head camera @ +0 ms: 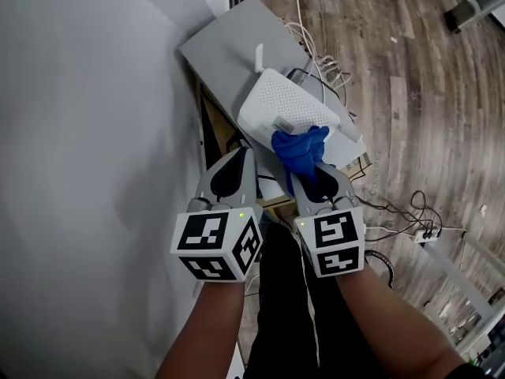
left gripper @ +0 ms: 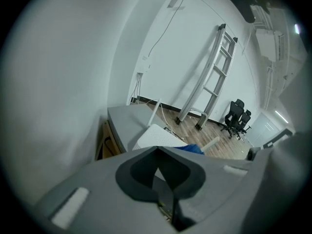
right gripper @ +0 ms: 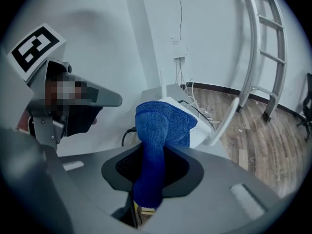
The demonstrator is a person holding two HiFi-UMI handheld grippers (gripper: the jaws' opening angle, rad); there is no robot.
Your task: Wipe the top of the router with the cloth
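Observation:
The white router (head camera: 284, 101) lies on a grey box (head camera: 229, 42) against the wall, one antenna (head camera: 258, 56) standing up at its far end. My right gripper (head camera: 309, 170) is shut on a blue cloth (head camera: 300, 148), whose bunched end rests on the router's near edge. From the right gripper view, the cloth (right gripper: 158, 130) rises out of the jaws and covers part of the router (right gripper: 200, 126). My left gripper (head camera: 239, 158) is shut and empty, just left of the router's near corner. The left gripper view shows the router (left gripper: 158, 136) and a bit of cloth (left gripper: 193, 149) past the closed jaws.
A white wall (head camera: 87, 133) fills the left side. Cables (head camera: 316, 54) trail from the box over the wooden floor, with a power strip (head camera: 422, 231) at the right. A metal ladder (left gripper: 214, 77) leans on the far wall, near office chairs (left gripper: 238, 116).

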